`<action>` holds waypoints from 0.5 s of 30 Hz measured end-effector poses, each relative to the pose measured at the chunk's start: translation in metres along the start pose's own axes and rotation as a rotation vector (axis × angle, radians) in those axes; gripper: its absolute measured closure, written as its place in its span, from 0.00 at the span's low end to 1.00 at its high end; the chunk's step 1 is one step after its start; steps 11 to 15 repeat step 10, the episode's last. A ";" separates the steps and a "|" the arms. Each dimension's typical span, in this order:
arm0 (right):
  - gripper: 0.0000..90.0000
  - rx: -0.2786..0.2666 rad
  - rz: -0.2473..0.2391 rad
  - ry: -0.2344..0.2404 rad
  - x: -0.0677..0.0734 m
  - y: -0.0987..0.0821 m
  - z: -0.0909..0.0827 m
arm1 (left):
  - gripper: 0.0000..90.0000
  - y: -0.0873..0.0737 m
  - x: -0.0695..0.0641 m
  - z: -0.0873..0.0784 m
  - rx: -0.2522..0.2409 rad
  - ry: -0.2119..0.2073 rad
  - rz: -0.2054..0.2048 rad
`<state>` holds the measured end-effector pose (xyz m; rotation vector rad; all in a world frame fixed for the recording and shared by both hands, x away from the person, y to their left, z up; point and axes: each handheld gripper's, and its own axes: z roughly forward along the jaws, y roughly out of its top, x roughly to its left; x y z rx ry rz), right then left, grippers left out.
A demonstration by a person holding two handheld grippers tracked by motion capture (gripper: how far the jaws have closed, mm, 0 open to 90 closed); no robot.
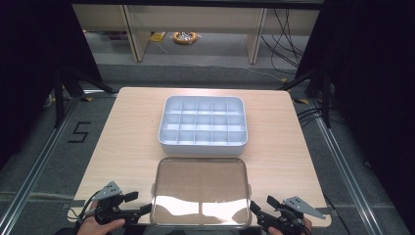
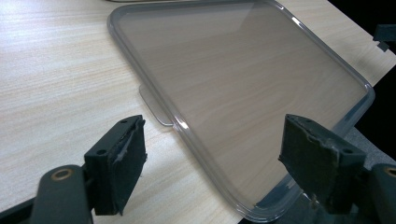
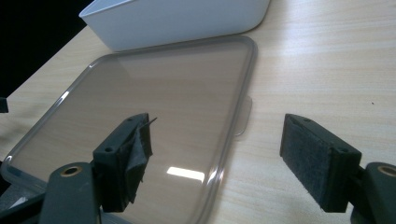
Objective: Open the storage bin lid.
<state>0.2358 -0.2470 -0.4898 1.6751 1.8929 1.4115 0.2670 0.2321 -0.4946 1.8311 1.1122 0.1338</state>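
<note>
Transparent plastic lid (image 1: 199, 191) lies flat on the wooden surface (image 1: 127, 142) at its 6 o'clock edge, just short of the white compartment tray (image 1: 202, 120) at 12 o'clock from it. At the lid's 8 o'clock corner, the left gripper (image 1: 139, 203) has its jaws wide, nothing pressed between them. At the 4 o'clock corner, the right gripper (image 1: 262, 204) likewise stands with jaws wide, straddling the lid's rim without clamping it.
</note>
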 end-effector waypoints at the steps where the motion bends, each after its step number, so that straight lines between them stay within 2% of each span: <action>1: 0.29 0.000 0.000 0.000 0.000 0.000 0.000 | 0.24 0.000 0.000 0.000 -0.001 -0.003 0.001; 2: 0.29 -0.016 -0.046 -0.008 -0.005 0.000 0.002 | 0.24 -0.002 0.000 -0.002 -0.001 -0.001 -0.002; 3: 0.29 -0.016 -0.046 -0.008 -0.005 0.000 0.002 | 0.24 -0.002 0.000 -0.002 -0.001 -0.001 -0.002; 4: 0.29 -0.004 -0.025 -0.008 -0.004 0.000 0.002 | 0.24 -0.002 0.000 -0.003 0.008 -0.003 -0.003; 6: 0.29 -0.007 -0.042 -0.019 -0.006 0.000 0.002 | 0.24 -0.003 -0.001 -0.003 0.001 -0.003 -0.001; 8: 0.29 0.000 -0.012 0.001 -0.007 0.000 0.003 | 0.24 -0.004 -0.001 -0.003 0.013 -0.003 -0.005; 15: 0.29 0.003 -0.012 0.001 -0.007 0.000 0.003 | 0.24 -0.004 -0.001 -0.003 0.014 -0.007 -0.005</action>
